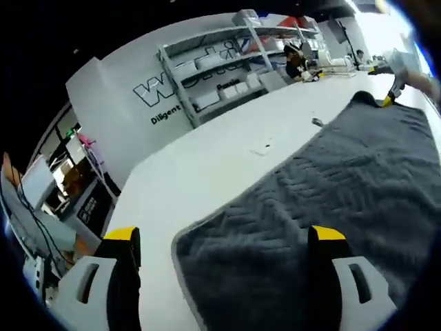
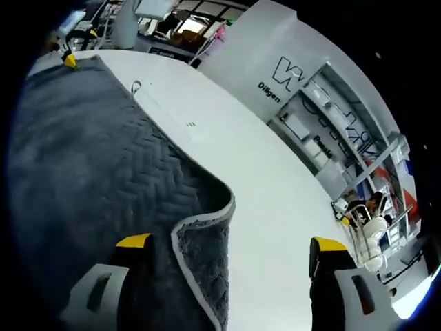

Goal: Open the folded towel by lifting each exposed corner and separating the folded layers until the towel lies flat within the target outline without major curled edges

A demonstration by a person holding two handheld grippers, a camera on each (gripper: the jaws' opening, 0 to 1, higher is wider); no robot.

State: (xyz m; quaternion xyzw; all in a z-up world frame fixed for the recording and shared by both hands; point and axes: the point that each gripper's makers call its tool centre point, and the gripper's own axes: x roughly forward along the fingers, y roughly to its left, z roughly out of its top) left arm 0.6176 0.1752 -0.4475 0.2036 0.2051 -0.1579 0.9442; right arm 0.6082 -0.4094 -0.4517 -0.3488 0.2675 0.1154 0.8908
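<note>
White table (image 1: 207, 165) carries everything, with a lettered wall (image 1: 131, 96) and metal shelving (image 1: 227, 62) beyond it; on the table a dark grey towel (image 1: 331, 186) lies spread, one corner (image 2: 207, 214) lifted off the table and curled over its own edge; over the towel's near edge the left gripper (image 1: 224, 265) hangs with jaws apart, holding nothing; by the curled corner the right gripper (image 2: 227, 272) is likewise spread and empty.

white table (image 1: 207, 165), grey towel (image 1: 331, 200) on it
</note>
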